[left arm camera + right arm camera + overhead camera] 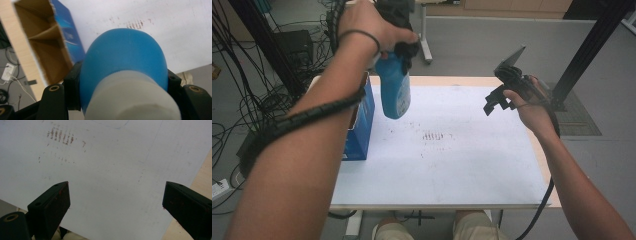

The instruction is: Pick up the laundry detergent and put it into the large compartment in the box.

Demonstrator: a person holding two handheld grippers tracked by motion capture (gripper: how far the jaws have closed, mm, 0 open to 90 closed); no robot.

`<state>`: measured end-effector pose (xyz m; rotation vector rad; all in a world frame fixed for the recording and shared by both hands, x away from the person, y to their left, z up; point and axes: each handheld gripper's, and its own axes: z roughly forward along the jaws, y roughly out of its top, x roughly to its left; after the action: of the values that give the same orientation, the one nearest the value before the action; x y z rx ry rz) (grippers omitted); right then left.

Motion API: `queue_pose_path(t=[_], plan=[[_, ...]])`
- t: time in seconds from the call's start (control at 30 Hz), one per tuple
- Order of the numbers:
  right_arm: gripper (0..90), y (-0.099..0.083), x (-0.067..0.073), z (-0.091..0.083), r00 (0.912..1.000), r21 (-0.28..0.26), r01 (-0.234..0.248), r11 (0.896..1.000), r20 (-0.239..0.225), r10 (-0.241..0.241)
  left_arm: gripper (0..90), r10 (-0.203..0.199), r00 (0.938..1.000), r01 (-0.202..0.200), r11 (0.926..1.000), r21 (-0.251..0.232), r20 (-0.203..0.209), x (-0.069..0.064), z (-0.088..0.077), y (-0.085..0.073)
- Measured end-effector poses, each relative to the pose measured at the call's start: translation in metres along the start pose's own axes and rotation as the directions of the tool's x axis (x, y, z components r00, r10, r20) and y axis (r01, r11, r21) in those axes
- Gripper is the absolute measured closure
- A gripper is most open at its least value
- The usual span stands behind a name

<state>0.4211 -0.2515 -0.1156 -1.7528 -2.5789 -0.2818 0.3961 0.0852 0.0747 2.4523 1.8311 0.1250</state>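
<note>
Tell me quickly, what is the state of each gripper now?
Left gripper: closed on the blue bottle, held above the table.
Right gripper: open, holding nothing.

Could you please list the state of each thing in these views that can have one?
blue bottle: lifted off the table, hanging bottom down, clamped near its white top.
left gripper: shut on the blue bottle.
right gripper: open, nothing between its jaws, held above the white sheet.
blue box: top open, standing at the table's left edge.
white sheet: flat, marked with reddish-brown smudges.
</note>
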Motion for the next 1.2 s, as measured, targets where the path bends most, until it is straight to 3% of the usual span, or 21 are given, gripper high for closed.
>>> queue_pose_path(t=[0.27, 0.53, 0.6, 0.8, 1.2], plan=[[7.4, 0.000, -0.003, -0.002, 0.9999, -0.001, -0.011, 1.000, -0.003, 0.011, 37.4, -0.108, 0.9939, 0.107, 0.9935, -0.039, -0.025, 0.042, -0.041, 0.001], [7.4, 0.001, -0.010, 0.000, 0.9998, 0.006, -0.018, 1.000, -0.006, 0.018, 37.4, -0.207, 0.9763, 0.204, 0.9780, -0.041, -0.064, 0.077, -0.047, 0.001], [7.4, 0.002, -0.012, 0.000, 0.9997, 0.010, -0.024, 1.000, -0.007, 0.024, 37.4, -0.233, 0.9703, 0.230, 0.9722, -0.044, -0.066, 0.085, -0.045, -0.001], [7.4, 0.001, -0.015, 0.000, 0.9995, 0.006, -0.031, 1.000, -0.011, 0.031, 37.4, -0.252, 0.9623, 0.250, 0.9677, -0.029, -0.102, 0.097, -0.028, -0.002], [7.4, 0.002, -0.012, 0.005, 0.9997, 0.018, -0.020, 1.000, -0.011, 0.021, 37.4, -0.284, 0.9548, 0.284, 0.9587, -0.014, -0.087, 0.120, 0.015, -0.004]])
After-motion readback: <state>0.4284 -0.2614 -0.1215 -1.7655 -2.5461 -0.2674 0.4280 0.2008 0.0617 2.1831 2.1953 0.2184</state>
